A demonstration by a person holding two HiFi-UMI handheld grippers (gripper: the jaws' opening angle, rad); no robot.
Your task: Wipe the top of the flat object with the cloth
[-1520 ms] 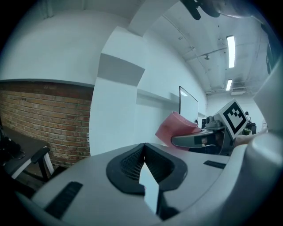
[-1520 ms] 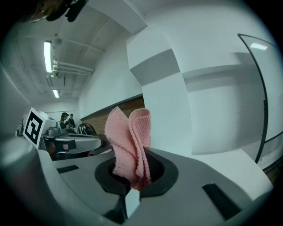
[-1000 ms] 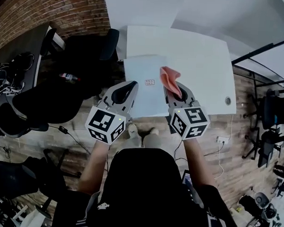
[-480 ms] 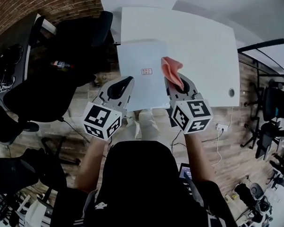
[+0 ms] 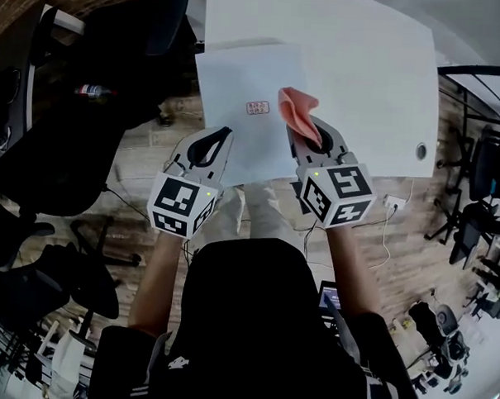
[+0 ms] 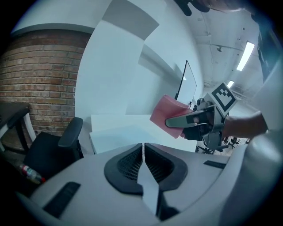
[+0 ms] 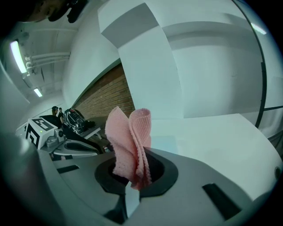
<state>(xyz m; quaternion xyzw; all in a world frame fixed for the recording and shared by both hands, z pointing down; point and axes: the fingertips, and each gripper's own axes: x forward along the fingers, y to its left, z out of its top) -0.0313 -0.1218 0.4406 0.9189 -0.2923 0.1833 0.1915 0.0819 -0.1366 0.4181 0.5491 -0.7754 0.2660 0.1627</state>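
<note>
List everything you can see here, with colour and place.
table: one, white, top centre.
sheet: one, pale, flat on the table's near left corner, red mark on it.
cloth: one, pink, over the sheet's right edge.
chairs: several, black, left of the table.
bottle: one, partly red, among the chairs.
floor: wood, around the table.
left gripper: one, grey, fingers shut, empty, at the sheet's near edge.
right gripper: one, grey, fingers shut on the cloth.
person: one, black top, bottom centre.
</note>
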